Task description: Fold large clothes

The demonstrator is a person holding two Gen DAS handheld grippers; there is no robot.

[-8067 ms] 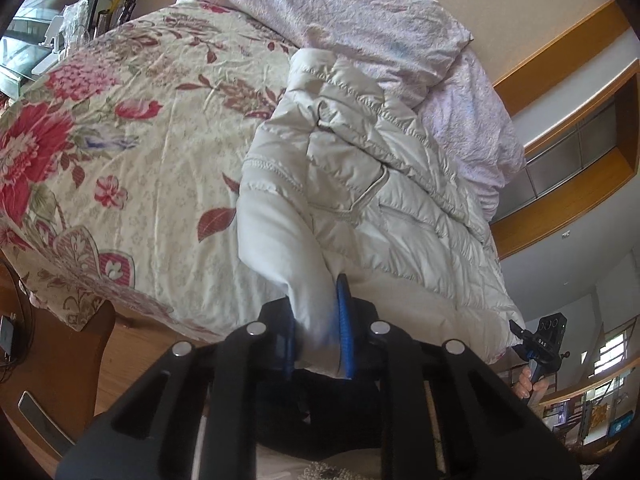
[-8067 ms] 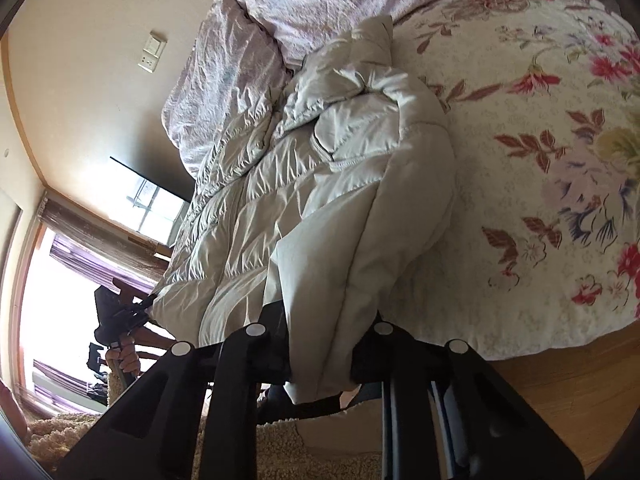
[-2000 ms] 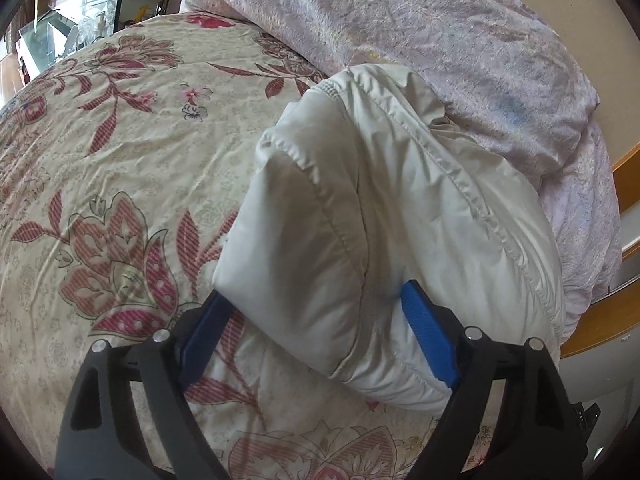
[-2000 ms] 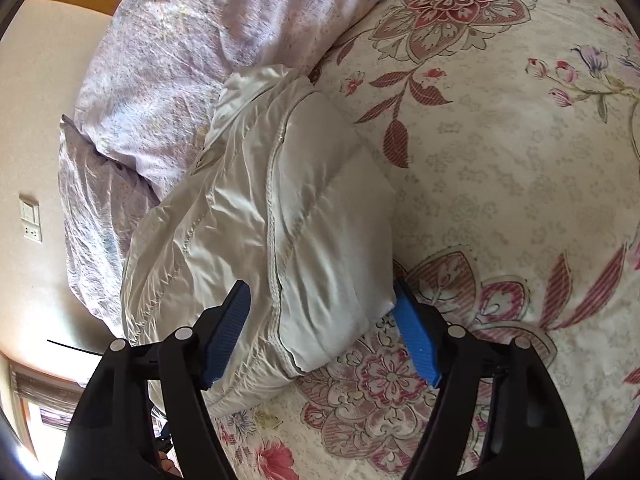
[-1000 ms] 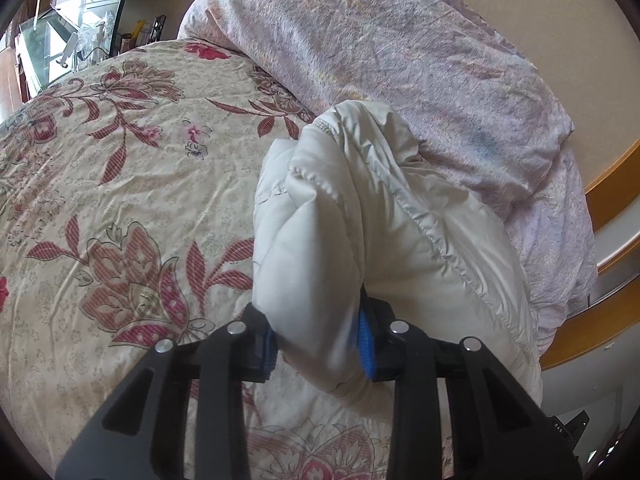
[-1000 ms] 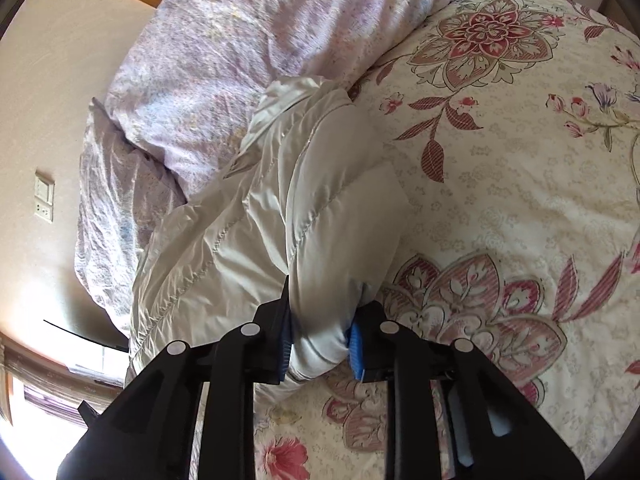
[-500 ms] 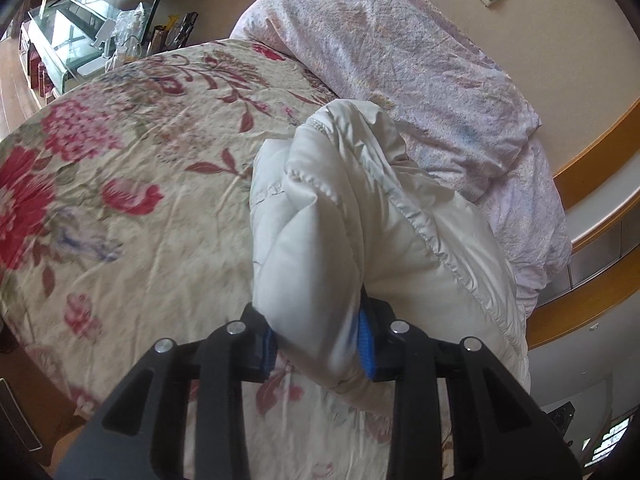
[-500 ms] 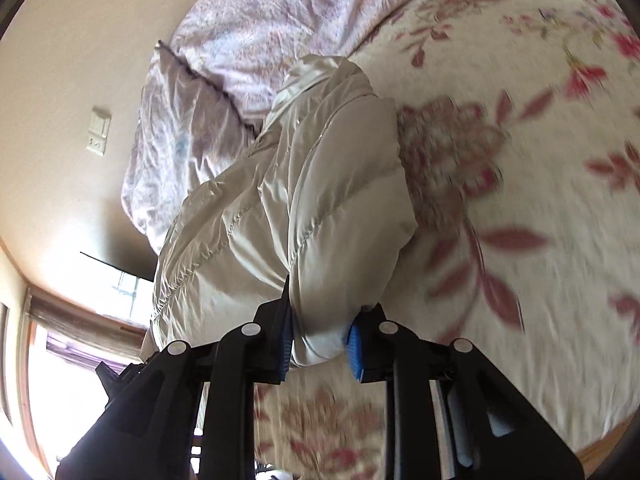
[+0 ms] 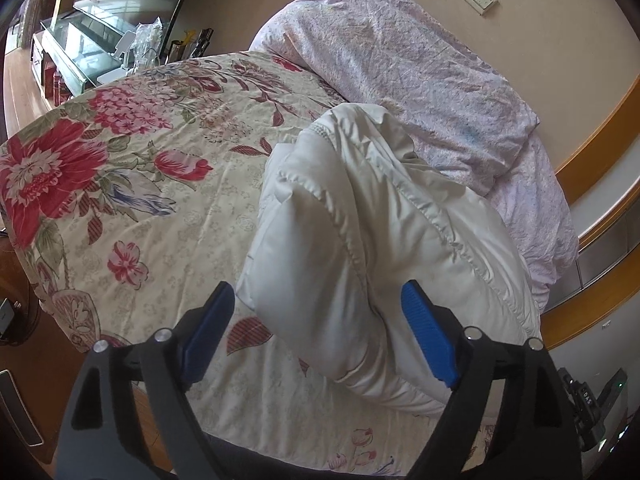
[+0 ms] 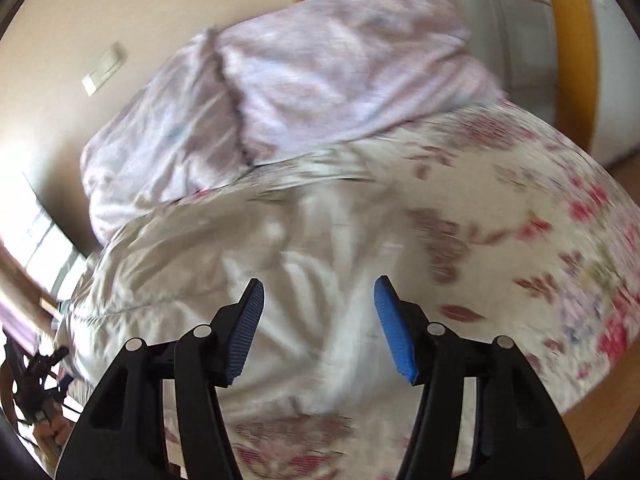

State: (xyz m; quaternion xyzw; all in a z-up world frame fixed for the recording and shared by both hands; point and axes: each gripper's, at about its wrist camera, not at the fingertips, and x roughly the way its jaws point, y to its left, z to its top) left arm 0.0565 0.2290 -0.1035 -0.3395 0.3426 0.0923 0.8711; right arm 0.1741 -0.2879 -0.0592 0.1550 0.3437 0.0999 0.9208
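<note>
Jacket [image 9: 372,240], puffy and slippery, lies bunched near the bed's [image 9: 168,216] front edge beside the pillows [image 9: 420,68]. Left tool [image 9: 320,332] and right tool [image 10: 318,328] are opening, gripping nothing. Likely light and springy; best pinched at stitched seams.

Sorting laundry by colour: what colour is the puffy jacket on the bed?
Off-white; the jacket shows best in the left wrist view.
</note>
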